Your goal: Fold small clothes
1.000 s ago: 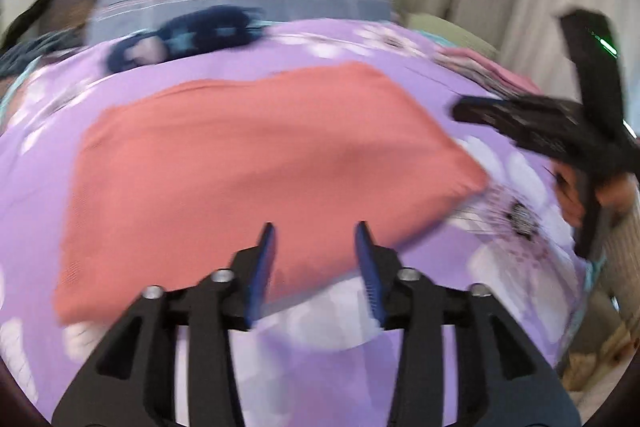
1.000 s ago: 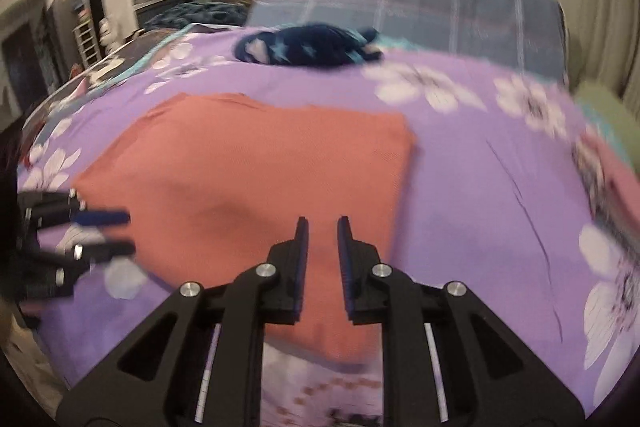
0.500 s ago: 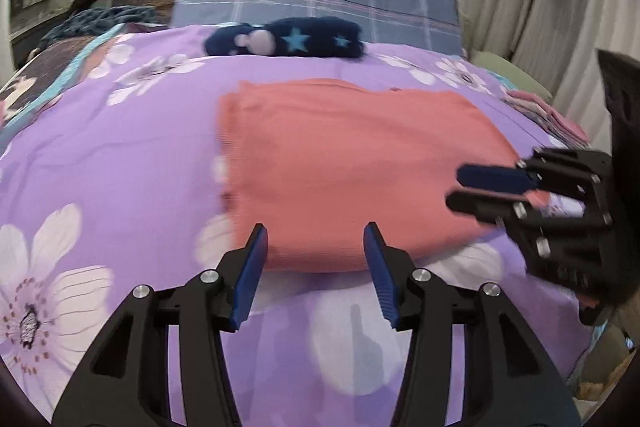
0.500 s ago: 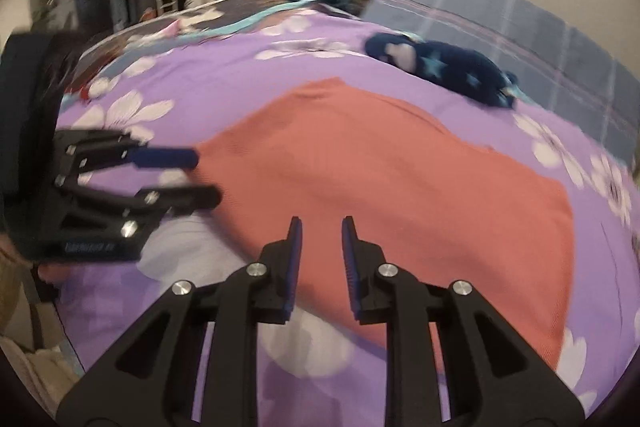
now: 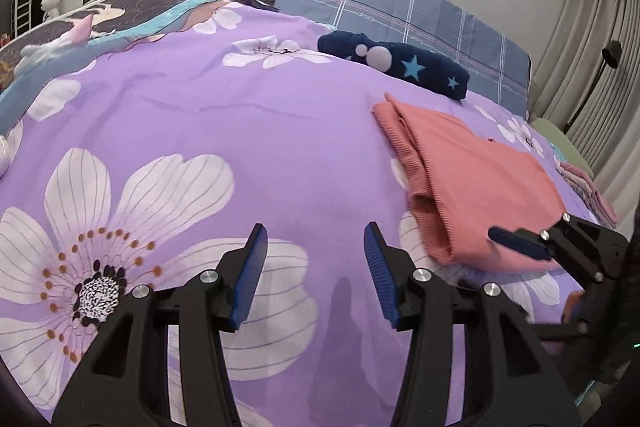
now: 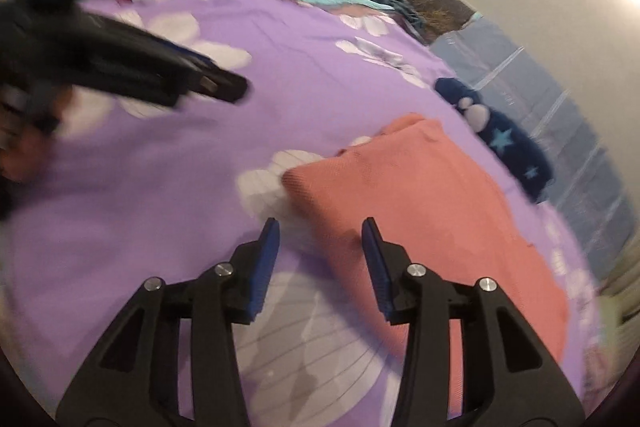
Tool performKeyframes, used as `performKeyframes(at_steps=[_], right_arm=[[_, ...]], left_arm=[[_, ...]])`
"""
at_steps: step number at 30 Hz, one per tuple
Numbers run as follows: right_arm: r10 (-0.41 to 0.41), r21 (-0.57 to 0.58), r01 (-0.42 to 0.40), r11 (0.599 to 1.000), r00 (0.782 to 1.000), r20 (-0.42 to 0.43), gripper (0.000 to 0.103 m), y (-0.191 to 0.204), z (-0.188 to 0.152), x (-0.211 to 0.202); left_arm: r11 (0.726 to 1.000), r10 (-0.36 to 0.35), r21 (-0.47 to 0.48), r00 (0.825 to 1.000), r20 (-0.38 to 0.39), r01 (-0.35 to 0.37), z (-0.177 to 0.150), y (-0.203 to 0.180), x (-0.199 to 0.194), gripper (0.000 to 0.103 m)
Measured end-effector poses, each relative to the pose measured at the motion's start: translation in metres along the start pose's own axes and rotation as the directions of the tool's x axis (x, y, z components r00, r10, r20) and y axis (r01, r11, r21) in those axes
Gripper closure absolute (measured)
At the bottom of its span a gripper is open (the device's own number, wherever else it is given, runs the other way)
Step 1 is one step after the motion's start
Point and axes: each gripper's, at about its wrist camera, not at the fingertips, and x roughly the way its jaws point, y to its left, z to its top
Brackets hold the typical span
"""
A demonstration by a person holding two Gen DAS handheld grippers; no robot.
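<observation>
Salmon garment (image 6: 432, 211) folded, just ahead of right tool (image 6: 320, 243)

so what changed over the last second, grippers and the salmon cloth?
The salmon cloth went from one wide spread sheet to a narrower folded stack. Both hand-held grippers drew off it: the left hand-held gripper now hangs over bare purple bedspread, empty, and the right hand-held gripper has just been opening its jaws, nothing pinched, at the cloth's near edge. The navy star-print bundle stayed put near the pillow.
</observation>
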Motion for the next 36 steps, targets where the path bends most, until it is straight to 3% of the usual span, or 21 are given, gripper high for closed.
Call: performKeyframes(at_steps=[5,6,7,8,12,15,17,19,22,25,27,28,32,35,36], right_arm=[[-0.139,-0.082,0.138,0.987,0.990,-0.005,0.064,0.014,0.011,0.021],[-0.139,-0.095,0.138,0.986,0.990,-0.002,0.070,0.016,0.013,0.024],[-0.129,-0.100,0.128,0.987,0.992,-0.002,0.095,0.017,0.014,0.025],[-0.107,-0.095,0.106,0.990,0.994,-0.010,0.097,0.018,0.016,0.028],[-0.042,0.023,0.041,0.999,0.999,0.023,0.098,-0.002,0.021,0.019],[0.026,0.098,-0.028,0.995,0.999,0.019,0.098,-0.018,0.020,0.018],[0.023,0.101,-0.025,0.995,1.000,0.018,0.098,-0.016,0.020,0.019],[0.013,0.099,-0.015,0.995,1.000,0.023,0.098,-0.013,0.019,0.017],[0.023,0.126,-0.026,0.992,0.999,0.030,0.098,-0.017,0.018,0.014],[0.041,0.146,-0.045,0.988,0.999,0.031,0.098,-0.020,0.020,0.014],[0.045,0.148,-0.049,0.988,0.998,0.031,0.098,-0.020,0.020,0.014],[0.046,0.149,-0.050,0.988,0.998,0.032,0.098,-0.019,0.020,0.014],[0.057,0.188,-0.066,0.980,0.997,0.054,0.098,-0.023,0.022,0.007],[0.074,0.209,-0.085,0.974,0.996,0.058,0.098,-0.026,0.022,0.007],[0.089,0.209,-0.096,0.973,0.995,0.044,0.098,-0.025,0.021,0.011]], left_arm=[[0.997,-0.044,-0.058,0.999,-0.022,0.043,0.003,0.013,0.007,0.052],[0.997,-0.057,-0.059,0.998,-0.026,0.056,0.006,0.013,0.008,0.052],[0.996,-0.070,-0.056,0.997,-0.027,0.069,0.010,0.012,0.009,0.052],[0.994,-0.100,-0.048,0.994,-0.031,0.099,0.018,0.010,0.009,0.052],[0.976,-0.218,0.004,0.975,-0.043,0.219,0.053,0.000,0.020,0.052],[0.959,-0.280,0.015,0.955,-0.099,0.282,0.080,-0.011,0.051,0.055],[0.948,-0.315,-0.013,0.934,-0.167,0.317,0.093,-0.017,0.083,0.069],[0.940,-0.337,-0.030,0.913,-0.230,0.339,0.102,-0.026,0.115,0.072],[0.934,-0.352,-0.039,0.895,-0.272,0.356,0.106,-0.034,0.145,0.072],[0.910,-0.414,-0.124,0.864,-0.287,0.395,0.114,-0.038,0.175,0.072],[0.904,-0.426,-0.157,0.858,-0.287,0.397,0.120,-0.041,0.186,0.099],[0.906,-0.423,-0.170,0.859,-0.288,0.389,0.125,-0.044,0.189,0.100],[0.913,-0.405,-0.116,0.897,-0.175,0.390,0.145,-0.052,0.164,0.103],[0.949,-0.314,-0.082,0.934,-0.170,0.304,0.143,-0.047,0.169,0.103],[0.957,-0.287,-0.090,0.939,-0.189,0.275,0.139,-0.042,0.178,0.103]])
